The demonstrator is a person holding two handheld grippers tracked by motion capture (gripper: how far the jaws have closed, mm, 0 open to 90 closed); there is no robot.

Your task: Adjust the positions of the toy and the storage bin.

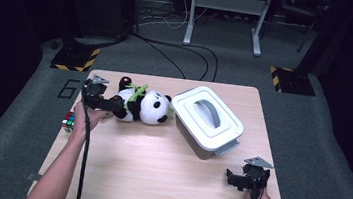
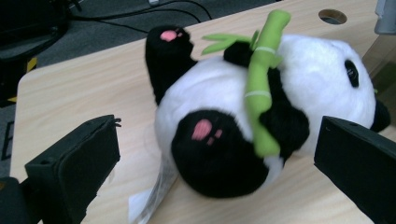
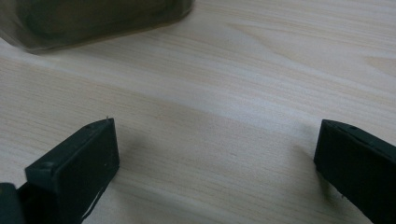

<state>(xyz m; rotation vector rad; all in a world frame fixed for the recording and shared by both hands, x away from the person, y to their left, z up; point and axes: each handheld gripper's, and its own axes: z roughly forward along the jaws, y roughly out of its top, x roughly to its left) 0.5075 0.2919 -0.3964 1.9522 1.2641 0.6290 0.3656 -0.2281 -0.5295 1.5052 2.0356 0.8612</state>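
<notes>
The left tool (image 1: 113, 105) stands wide, its two black blocky pads apart with nothing pressed between them. Just ahead of it lies the panda (image 2: 261, 116), a soft plush toy of rounded black and white fur with pink paw pads, on its side on the table (image 1: 155, 177), whose top is pale wood grain with rounded corners. A green felt bamboo stalk (image 2: 261, 88) with thin leaves crosses the panda's chest. A crinkled white tag (image 2: 152, 198) sticks out under the toy, near the tool's left pad.

Beyond the panda's head sits the box (image 1: 207, 118), a rounded rectangular bin with a white lid and grey handle, closed, so its inside is hidden. A colourful puzzle cube (image 1: 68, 121) sits beside the left hand (image 1: 83, 119).

The right tool (image 1: 241, 180) also stands wide over bare wood, the box's dark wall ahead of it.
</notes>
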